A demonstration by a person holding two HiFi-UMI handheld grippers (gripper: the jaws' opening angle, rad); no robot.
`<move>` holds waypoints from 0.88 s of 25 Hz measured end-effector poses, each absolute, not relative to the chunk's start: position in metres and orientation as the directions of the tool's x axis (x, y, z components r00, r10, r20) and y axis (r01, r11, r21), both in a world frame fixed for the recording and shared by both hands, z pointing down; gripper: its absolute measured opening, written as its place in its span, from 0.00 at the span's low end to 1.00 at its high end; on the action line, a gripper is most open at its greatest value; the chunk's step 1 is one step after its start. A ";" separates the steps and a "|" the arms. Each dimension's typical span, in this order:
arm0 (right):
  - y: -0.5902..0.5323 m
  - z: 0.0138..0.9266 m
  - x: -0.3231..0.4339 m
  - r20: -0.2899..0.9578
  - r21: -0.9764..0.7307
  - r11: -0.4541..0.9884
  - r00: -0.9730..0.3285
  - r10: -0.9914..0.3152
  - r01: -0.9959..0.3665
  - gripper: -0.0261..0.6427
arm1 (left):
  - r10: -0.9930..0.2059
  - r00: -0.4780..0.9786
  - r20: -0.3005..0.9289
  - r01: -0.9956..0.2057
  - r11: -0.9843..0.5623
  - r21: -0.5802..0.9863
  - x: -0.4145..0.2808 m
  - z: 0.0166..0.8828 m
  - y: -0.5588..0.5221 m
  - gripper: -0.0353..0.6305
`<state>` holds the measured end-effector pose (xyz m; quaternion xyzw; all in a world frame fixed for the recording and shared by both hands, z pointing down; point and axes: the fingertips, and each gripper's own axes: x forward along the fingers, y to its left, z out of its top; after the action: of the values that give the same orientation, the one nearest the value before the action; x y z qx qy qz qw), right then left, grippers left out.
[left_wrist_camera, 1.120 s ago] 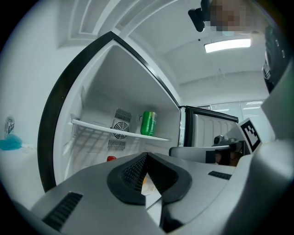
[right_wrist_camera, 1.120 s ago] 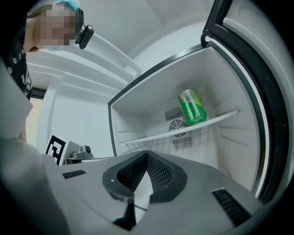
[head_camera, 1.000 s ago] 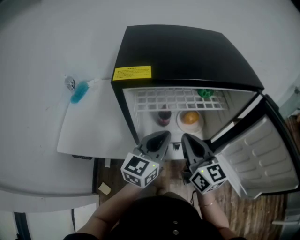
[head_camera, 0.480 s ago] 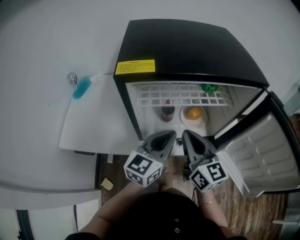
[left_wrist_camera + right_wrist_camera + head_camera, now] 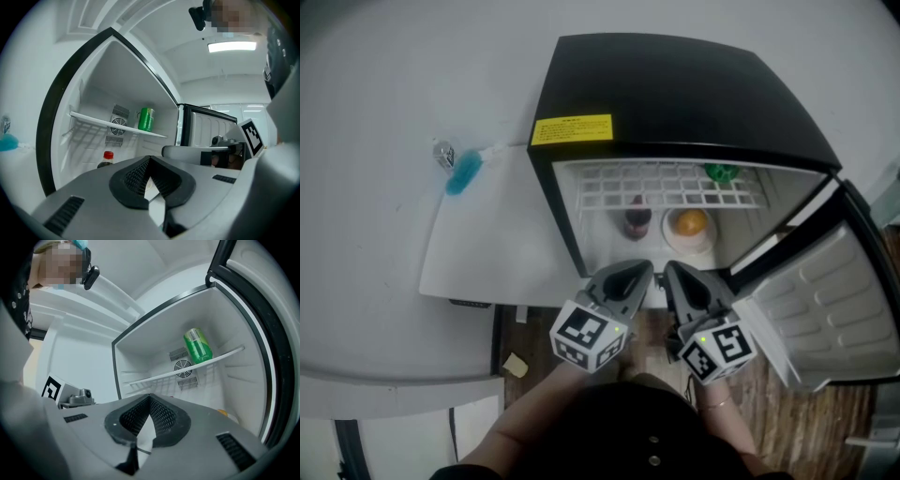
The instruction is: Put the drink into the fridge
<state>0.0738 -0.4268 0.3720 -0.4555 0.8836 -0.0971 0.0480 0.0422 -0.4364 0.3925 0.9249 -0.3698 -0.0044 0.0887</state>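
The drink, a dark bottle with a red cap, stands upright on the floor of the fridge, under the wire shelf. Just beside it is a white bowl holding what looks like an orange. A green can sits at the shelf's right end. The door hangs open. My left gripper and right gripper hover side by side at the opening, both with jaws closed on nothing.

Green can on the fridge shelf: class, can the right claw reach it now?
Probably yes: the door stands open and nothing blocks the green can, though the shut right claw must open first.
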 end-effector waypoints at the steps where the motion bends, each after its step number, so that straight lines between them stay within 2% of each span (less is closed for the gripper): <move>1: -0.427 0.372 0.074 0.004 -0.214 0.567 -0.581 -0.814 -0.795 0.05 | -0.682 0.729 0.060 -0.681 -0.713 0.167 0.043 0.393 -0.436 0.06; 22: -0.421 0.383 0.072 0.047 -0.199 0.581 -0.599 -0.799 -0.789 0.05 | -0.667 0.739 0.098 -0.670 -0.711 0.212 0.046 0.406 -0.433 0.06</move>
<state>0.0715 -0.4210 0.3830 -0.4469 0.8887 -0.0999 0.0239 0.0458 -0.4330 0.4061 0.9249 -0.3614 0.0071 0.1174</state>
